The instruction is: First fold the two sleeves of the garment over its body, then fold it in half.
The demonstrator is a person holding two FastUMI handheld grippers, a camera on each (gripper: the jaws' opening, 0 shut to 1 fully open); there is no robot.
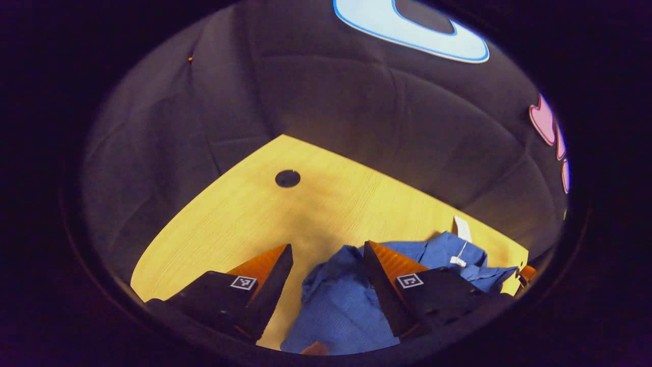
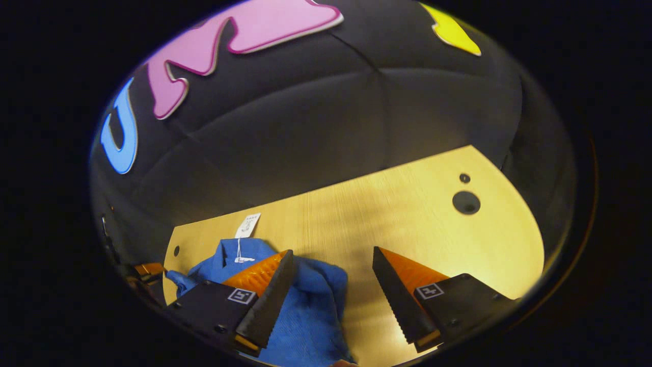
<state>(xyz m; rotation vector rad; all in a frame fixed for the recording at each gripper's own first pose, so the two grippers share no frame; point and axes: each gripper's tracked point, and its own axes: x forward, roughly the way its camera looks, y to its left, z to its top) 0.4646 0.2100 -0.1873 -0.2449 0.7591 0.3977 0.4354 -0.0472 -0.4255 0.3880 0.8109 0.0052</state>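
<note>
A blue garment (image 1: pixel 338 306) lies rumpled on the wooden table (image 1: pixel 244 214), with a white tag (image 1: pixel 462 228) on a string at its collar end. My left gripper (image 1: pixel 328 255) hangs open above the garment's left edge, its right finger over the cloth and its left finger over bare wood. In the right gripper view the same blue garment (image 2: pixel 310 306) sits at lower left with its white tag (image 2: pixel 248 225) toward the back edge. My right gripper (image 2: pixel 331 257) stands open over the garment's right edge, nothing between its fingers.
A round dark hole (image 1: pixel 288 178) is set in the table behind my left gripper. Two dark holes (image 2: pixel 466 202) mark the table's far right in the right gripper view. The booth's black cloth wall (image 2: pixel 305 127) rises just behind the table's back edge.
</note>
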